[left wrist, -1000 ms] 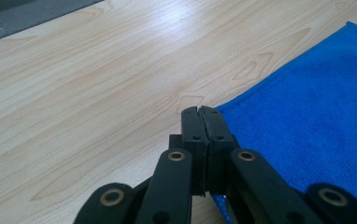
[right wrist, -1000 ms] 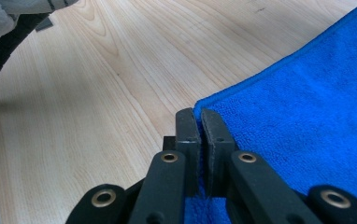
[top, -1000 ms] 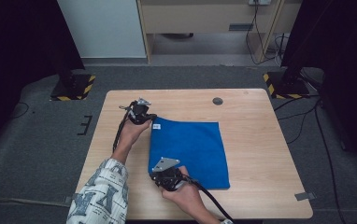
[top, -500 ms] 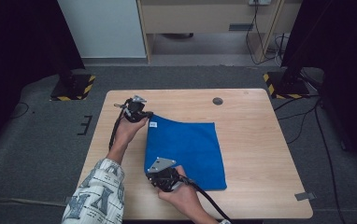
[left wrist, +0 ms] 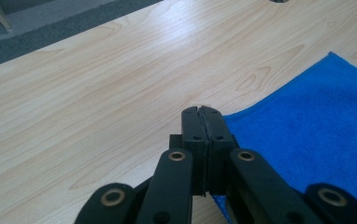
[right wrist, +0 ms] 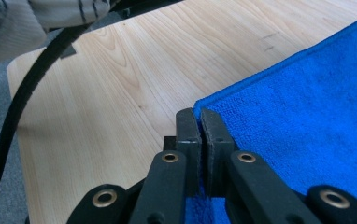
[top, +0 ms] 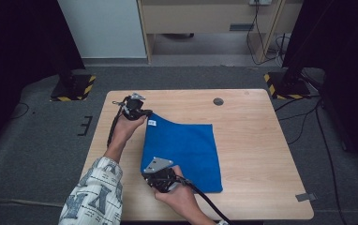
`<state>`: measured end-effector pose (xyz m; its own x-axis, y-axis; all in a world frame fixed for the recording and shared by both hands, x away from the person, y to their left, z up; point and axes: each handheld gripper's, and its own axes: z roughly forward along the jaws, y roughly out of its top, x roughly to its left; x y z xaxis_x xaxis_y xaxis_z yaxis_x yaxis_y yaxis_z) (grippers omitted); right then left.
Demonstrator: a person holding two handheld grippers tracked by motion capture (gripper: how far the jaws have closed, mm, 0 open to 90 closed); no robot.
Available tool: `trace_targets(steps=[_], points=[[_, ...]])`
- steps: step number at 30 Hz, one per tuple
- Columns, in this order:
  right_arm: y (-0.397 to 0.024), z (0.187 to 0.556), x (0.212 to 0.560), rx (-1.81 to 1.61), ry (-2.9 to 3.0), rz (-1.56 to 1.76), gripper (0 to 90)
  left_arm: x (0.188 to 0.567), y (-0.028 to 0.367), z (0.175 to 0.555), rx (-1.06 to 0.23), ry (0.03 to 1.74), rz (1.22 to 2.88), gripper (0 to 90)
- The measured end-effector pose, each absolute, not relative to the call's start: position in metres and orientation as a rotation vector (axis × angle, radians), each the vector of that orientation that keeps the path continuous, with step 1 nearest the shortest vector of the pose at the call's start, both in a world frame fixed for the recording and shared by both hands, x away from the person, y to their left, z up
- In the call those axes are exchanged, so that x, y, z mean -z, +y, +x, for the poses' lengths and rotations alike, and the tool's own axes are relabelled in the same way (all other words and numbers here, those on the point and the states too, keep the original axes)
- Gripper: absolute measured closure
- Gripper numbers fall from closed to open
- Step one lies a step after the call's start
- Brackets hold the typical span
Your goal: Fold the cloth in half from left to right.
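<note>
Left gripper (top: 137, 112): at the far-left corner of the blue cloth (top: 184, 152), jaws fully closed with that corner pinched between them; in the left gripper view the cloth edge runs right into the closed tips (left wrist: 200, 114).
Cloth: lies mostly flat on the desk (top: 257, 140), toward its left half, a small white tag (top: 152, 123) near the far corner; its left edge looks a little raised between the two grips, though the high view is too coarse to be sure.
Right gripper (top: 154, 174): at the near-left corner, jaws pressed tight together on the cloth; the right gripper view shows blue fabric coming up between the tips (right wrist: 200, 122).
Step in hand: judged from both corners being gripped, lifting the left edge to fold or carry the cloth across.
How to do it well: raise both hands together and level, keeping the edge taut between them so it doesn't sag or twist.
Aim: bring the held corners squarely over the right-hand corners before lowering.
Risk: a thin pinch may slip if one hand pulls ahead.
</note>
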<state>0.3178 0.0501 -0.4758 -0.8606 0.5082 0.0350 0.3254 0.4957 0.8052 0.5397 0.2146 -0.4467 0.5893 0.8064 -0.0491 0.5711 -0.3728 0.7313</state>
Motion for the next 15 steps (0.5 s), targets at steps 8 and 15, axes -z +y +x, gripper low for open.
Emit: trace_targets(steps=[8, 15], points=[[0.058, 0.316, 0.469, -1.303, 2.532, 0.675, 88.2, 0.437, 0.219, 0.54, -0.419, 1.084, 2.093, 89.7], [0.065, 0.314, 0.462, -1.318, 2.519, 0.654, 88.2, 0.433, 0.227, 0.539, -0.423, 1.095, 2.102, 89.7]])
